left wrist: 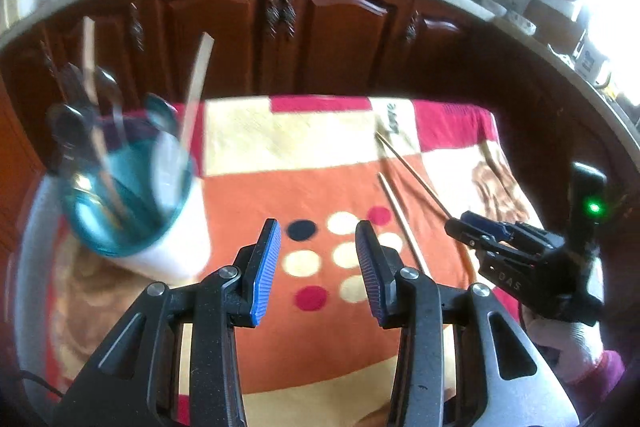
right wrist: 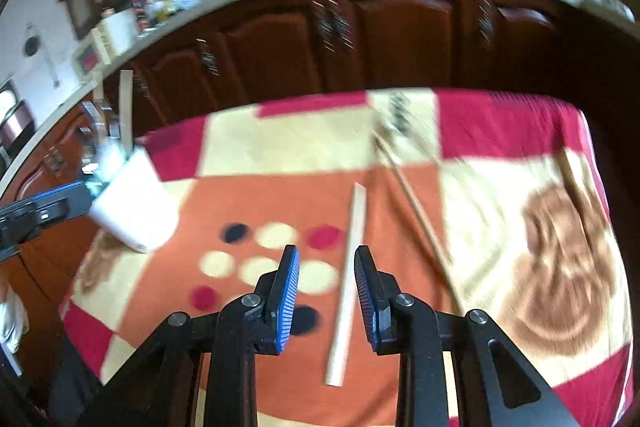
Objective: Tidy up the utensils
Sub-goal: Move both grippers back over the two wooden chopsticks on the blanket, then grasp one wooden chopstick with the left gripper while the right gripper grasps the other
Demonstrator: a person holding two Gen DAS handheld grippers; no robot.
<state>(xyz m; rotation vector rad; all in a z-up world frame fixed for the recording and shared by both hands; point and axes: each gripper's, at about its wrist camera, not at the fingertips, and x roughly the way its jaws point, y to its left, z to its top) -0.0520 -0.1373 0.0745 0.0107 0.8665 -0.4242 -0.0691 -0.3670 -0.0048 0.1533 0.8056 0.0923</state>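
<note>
Jaws of the left gripper stand apart with nothing between them, above the dotted patch of the patterned cloth that covers the tabletop. Jaws of the right gripper also stand apart; a pale flat stick lies on the cloth and runs up through the gap, and neither pad touches it.

Landmark: the white cup with a teal inner rim.
- The cup stands at the cloth's left edge and holds several utensils, including spoons and 2 flat sticks; motion blur hides further detail.
- 2 loose sticks lie well to the right of the cup: the pale flat stick, and a thinner brown stick just beyond it.
- The right gripper, held by a gloved hand, is farther right of the cup than both sticks.
</note>
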